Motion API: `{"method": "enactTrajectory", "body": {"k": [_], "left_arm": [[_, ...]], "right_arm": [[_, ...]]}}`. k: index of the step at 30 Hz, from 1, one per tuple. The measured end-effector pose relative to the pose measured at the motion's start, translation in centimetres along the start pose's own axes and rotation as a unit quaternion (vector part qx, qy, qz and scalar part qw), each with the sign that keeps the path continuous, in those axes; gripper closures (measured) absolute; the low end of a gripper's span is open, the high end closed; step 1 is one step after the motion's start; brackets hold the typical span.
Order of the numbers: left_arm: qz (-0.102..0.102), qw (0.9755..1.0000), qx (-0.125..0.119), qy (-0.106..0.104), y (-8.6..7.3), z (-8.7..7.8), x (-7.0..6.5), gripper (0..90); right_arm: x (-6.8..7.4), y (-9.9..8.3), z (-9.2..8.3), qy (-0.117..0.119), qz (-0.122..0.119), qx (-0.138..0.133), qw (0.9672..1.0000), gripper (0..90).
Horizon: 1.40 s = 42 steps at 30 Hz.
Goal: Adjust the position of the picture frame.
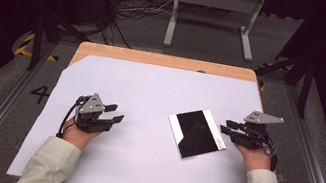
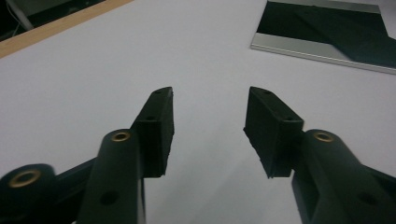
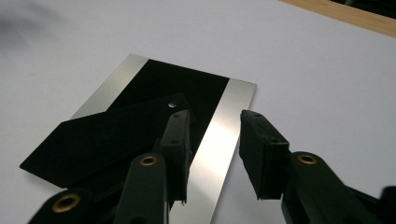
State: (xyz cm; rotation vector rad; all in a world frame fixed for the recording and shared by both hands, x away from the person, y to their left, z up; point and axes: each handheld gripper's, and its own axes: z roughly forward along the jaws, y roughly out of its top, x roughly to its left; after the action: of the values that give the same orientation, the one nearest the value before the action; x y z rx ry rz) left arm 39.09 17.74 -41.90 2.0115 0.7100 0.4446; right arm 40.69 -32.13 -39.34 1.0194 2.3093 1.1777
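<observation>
Covering most of the wooden table (image 1: 107, 51), a large white sheet (image 1: 149, 99) gives a plain, even ground on which the one small object stands out: a flat, glossy black plate with silvery strips along two edges (image 1: 196, 133), lying turned at an angle on the sheet's right half. The right gripper (image 1: 225, 126) hovers at the plate's right edge with its jaws parted and nothing pressed between them; in the right gripper view they straddle the near silvery strip (image 3: 219, 140), which suggests an approach to pinch that thin edge. The left gripper (image 1: 113, 114) rests well apart on the left half of the sheet, jaws spread wide over bare paper, probably waiting in reserve. Beyond the table lie grey floor, loose cables (image 1: 134, 10) and a pale metal stand (image 1: 214, 9) against dark surroundings.
</observation>
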Motion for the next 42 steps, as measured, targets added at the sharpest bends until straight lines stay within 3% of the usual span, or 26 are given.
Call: {"method": "enactTrajectory", "body": {"k": [4,6,12,25,37,42], "left_arm": [[0.002,1.0000,0.000,-0.003,0.2,-0.3,0.0,64.3],[0.003,1.0000,-0.001,-0.005,0.2,-0.4,0.0,75.6],[-0.001,1.0000,0.007,-0.004,0.1,-0.5,0.1,89.6],[-0.006,0.9999,0.015,-0.003,-0.1,-0.4,0.4,89.7],[-0.010,0.9998,0.016,0.002,-0.2,-0.3,0.6,89.6],[-0.007,0.9998,0.017,0.002,-0.2,-0.3,0.6,89.5]], "right_arm": [[0.2,0.3,0.4,0.011,-0.007,0.009,0.9999,72.1],[0.4,0.6,0.8,0.016,-0.013,0.020,0.9996,80.7],[0.3,0.8,1.4,0.025,-0.006,0.037,0.9990,89.7],[-0.7,2.0,3.8,0.016,-0.005,0.086,0.9962,90.0],[-1.5,3.9,7.1,-0.027,0.008,0.129,0.9913,90.0],[-2.1,4.2,7.9,-0.044,0.018,0.132,0.9900,90.0]]}}
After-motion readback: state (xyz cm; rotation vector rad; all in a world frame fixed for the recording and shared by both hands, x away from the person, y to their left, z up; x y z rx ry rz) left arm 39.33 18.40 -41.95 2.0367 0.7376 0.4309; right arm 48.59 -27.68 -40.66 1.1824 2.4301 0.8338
